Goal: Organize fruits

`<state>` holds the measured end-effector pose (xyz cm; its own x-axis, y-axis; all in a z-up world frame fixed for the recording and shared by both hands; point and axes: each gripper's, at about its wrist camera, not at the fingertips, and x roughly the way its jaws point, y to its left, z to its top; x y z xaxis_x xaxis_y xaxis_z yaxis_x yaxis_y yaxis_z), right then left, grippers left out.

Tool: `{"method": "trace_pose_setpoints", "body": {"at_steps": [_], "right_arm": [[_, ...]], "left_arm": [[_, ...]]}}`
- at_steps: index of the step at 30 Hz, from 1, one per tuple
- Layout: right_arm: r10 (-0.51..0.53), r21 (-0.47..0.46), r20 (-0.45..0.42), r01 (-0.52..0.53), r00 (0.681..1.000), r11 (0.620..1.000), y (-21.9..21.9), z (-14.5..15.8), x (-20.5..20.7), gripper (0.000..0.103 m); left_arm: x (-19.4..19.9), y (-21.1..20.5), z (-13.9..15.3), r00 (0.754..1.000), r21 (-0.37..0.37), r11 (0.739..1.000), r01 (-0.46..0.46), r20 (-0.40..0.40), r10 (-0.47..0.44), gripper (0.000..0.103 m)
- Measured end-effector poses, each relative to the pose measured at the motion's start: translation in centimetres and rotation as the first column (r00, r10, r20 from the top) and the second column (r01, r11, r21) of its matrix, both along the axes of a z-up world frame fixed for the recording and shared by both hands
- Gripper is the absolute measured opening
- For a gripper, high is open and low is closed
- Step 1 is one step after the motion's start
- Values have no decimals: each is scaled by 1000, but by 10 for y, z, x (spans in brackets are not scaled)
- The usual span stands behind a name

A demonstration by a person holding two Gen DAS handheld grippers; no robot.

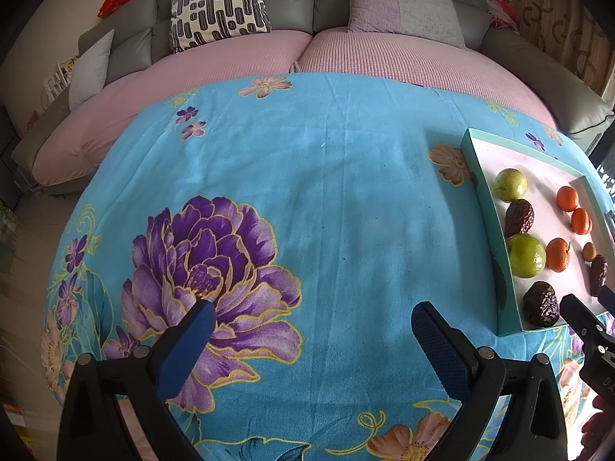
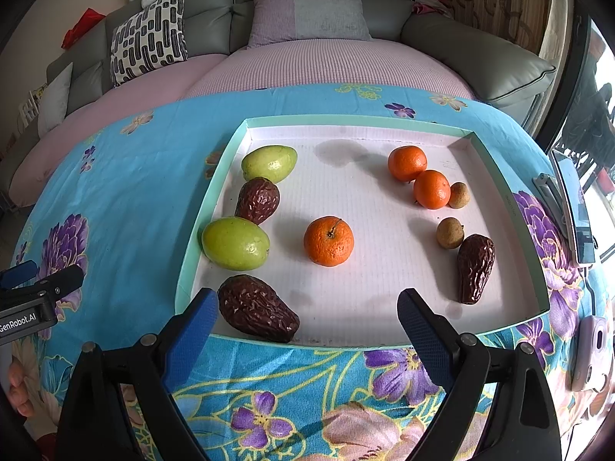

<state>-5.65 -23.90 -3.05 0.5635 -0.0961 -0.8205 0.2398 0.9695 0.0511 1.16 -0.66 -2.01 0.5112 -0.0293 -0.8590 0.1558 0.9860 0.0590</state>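
Observation:
A shallow teal-rimmed tray point(image 2: 215, 176) point(image 1: 471, 153) with a white floor holds the fruit. Two green fruits point(image 2: 235, 244) point(image 2: 270, 162) and two wrinkled brown dates point(image 2: 257, 199) point(image 2: 258, 308) line its left side. One orange point(image 2: 328, 241) lies mid-tray, two more point(image 2: 407, 162) point(image 2: 431, 189) at the back right. Two small brown longans point(image 2: 459, 194) point(image 2: 449, 232) and a third date point(image 2: 475, 267) sit at the right. My right gripper point(image 2: 305, 313) is open over the tray's near edge, holding nothing. My left gripper point(image 1: 313, 319) is open above bare cloth, left of the tray.
The table wears a blue flowered cloth point(image 1: 307, 192). A phone point(image 2: 574, 207) and a small pink camera point(image 2: 590, 357) lie right of the tray. A grey sofa with pink seat covers point(image 1: 346, 53) and cushions stands beyond the table.

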Motion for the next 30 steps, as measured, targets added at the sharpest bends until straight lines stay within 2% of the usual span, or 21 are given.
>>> {"method": "trace_pose_setpoints", "body": {"at_steps": [30], "right_arm": [[0,-4,-7,0,1000,1000,1,-1,0,94]], "left_arm": [[0,1,0,1000,5,1000,-9,4,9,103]]}}
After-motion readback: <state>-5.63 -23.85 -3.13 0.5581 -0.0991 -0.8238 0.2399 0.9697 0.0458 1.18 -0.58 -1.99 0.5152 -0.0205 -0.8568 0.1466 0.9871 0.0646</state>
